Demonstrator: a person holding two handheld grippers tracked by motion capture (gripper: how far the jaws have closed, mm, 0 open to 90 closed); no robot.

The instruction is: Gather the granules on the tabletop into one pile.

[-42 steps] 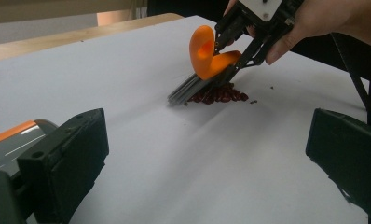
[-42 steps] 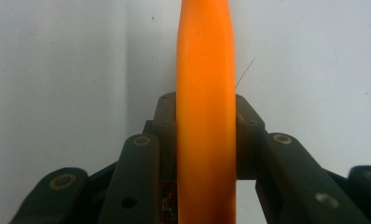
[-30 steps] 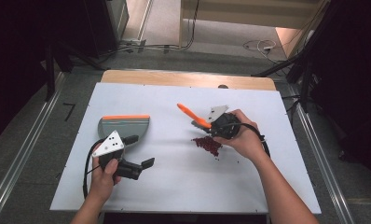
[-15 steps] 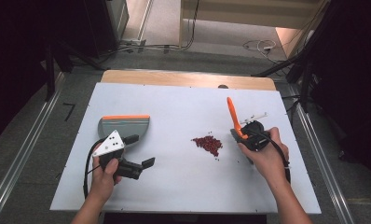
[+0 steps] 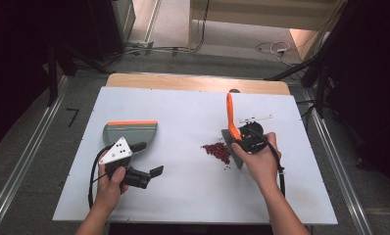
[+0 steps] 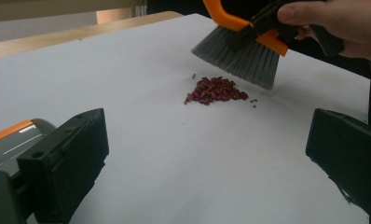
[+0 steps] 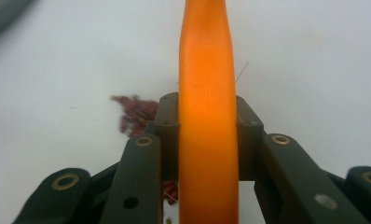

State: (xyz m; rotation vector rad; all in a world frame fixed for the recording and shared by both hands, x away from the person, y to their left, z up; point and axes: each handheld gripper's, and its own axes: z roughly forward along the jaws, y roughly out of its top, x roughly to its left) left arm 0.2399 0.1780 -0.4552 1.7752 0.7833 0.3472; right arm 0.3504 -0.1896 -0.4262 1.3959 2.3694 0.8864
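Nearest, the left gripper (image 5: 151,172) rests low on the desk (image 5: 183,196), jaws apart and empty, ready for the dustpan (image 5: 130,133) just beyond it. Right of centre lies the pile of red beans (image 6: 216,90). The right gripper (image 5: 239,139), jaws clamped on the brush (image 6: 239,53), holds its bristles beside the pile's right edge, probably to sweep leftward toward the dustpan.
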